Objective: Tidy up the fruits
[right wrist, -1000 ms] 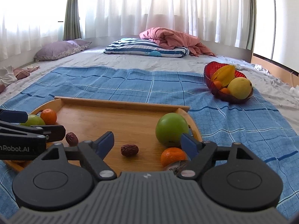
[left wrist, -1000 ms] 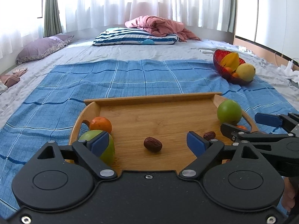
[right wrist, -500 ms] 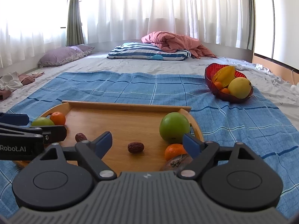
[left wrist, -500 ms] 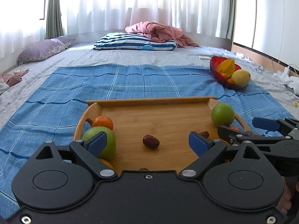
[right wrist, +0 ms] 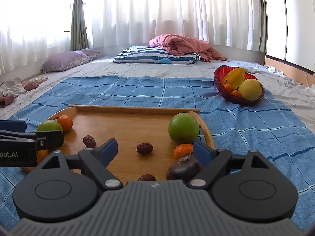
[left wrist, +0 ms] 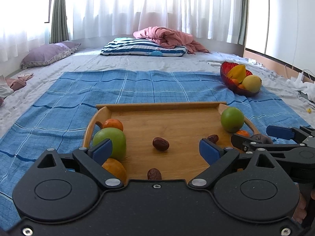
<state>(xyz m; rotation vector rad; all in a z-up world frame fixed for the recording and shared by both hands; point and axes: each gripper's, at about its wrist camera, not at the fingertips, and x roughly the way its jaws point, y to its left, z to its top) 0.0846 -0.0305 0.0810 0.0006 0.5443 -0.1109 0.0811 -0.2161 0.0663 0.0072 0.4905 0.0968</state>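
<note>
Both tools hover low over the near edge of the wooden tray (left wrist: 157, 106), pads spread and pinching nothing: the left hand-held gripper (left wrist: 155, 150) frames a date (left wrist: 160, 143), with a green apple (left wrist: 110, 145) touching its left pad in the view, while the right hand-held gripper (right wrist: 155, 150) frames another date (right wrist: 144, 148), with a dark purple fruit (right wrist: 184, 169) and a small orange (right wrist: 183, 150) just beside its right pad. The red bowl (right wrist: 222, 90) of fruit sits well apart on the blue blanket (right wrist: 246, 129). If the loose fruit is bound for that bowl, centre the pads squarely on one piece, close gently so round fruit does not squirt out, and keep the two tools from crossing.
</note>
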